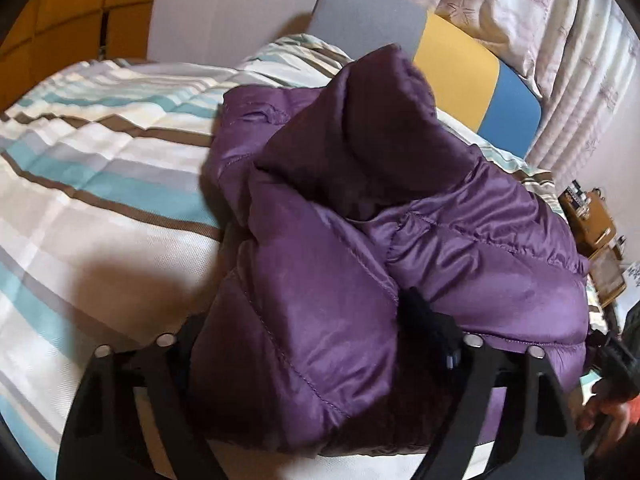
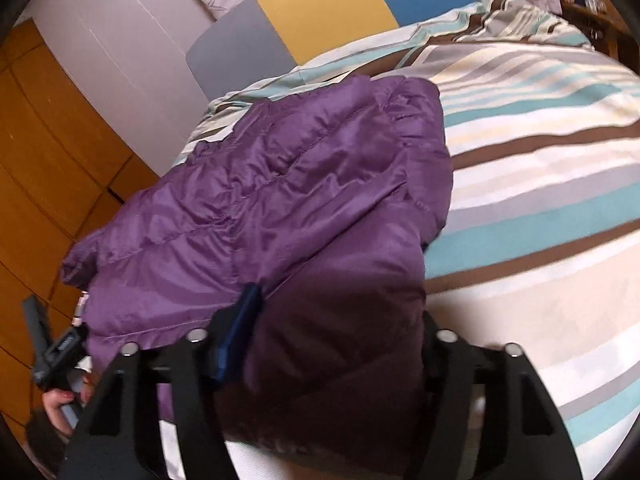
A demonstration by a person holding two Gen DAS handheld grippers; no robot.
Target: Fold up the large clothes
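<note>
A purple padded jacket (image 1: 360,216) lies bunched on a bed with a striped cover (image 1: 100,168) in white, teal, grey and brown. In the left wrist view the left gripper (image 1: 320,344) has a thick fold of the jacket's near edge between its jaws; the jaws stand spread around the fold, and whether the pads press on it cannot be told, since the fabric hides the left finger. In the right wrist view the right gripper (image 2: 332,340) likewise has a dark, shadowed fold of the jacket between its jaws, with a blue pad (image 2: 236,336) against the fold's left side; the grip itself looks likely but is not clear. At the far end of the bed stands a headboard (image 2: 320,12) in grey, yellow and blue panels. A hand (image 2: 64,400) holding the other gripper's handle shows at the lower left of the right wrist view.
</note>
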